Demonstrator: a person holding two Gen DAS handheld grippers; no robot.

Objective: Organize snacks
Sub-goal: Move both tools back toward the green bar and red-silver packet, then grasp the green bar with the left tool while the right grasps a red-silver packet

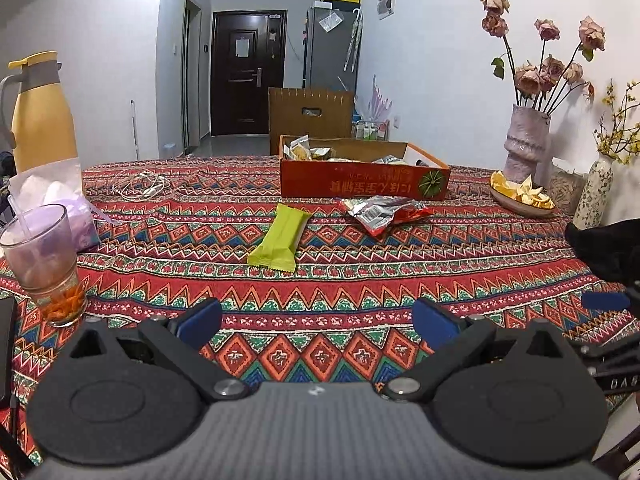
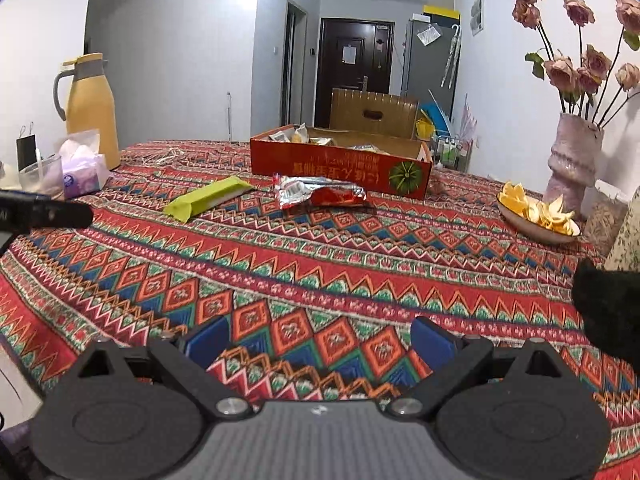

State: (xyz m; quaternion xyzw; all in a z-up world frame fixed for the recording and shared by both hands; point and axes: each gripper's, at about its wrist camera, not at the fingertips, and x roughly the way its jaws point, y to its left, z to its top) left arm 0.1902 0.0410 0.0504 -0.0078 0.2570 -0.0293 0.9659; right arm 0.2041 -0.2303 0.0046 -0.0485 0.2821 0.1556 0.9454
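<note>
A green snack bar (image 1: pixel 279 238) lies on the patterned tablecloth, with a red and silver snack packet (image 1: pixel 382 209) to its right. Behind them stands an orange cardboard box (image 1: pixel 362 179) holding several snacks. My left gripper (image 1: pixel 316 322) is open and empty, low over the cloth, well short of the bar. In the right wrist view the green bar (image 2: pixel 208 198), the packet (image 2: pixel 320 195) and the box (image 2: pixel 340 168) lie ahead. My right gripper (image 2: pixel 320 338) is open and empty, near the table's front.
A glass with a straw (image 1: pixel 44 264), a tissue pack (image 1: pixel 60 200) and a yellow jug (image 1: pixel 42 114) stand at the left. A plate of orange peels (image 2: pixel 536 214), a vase of dried roses (image 2: pixel 572 160) and a floral vase (image 1: pixel 594 196) stand at the right. A white cable (image 1: pixel 140 186) lies far left.
</note>
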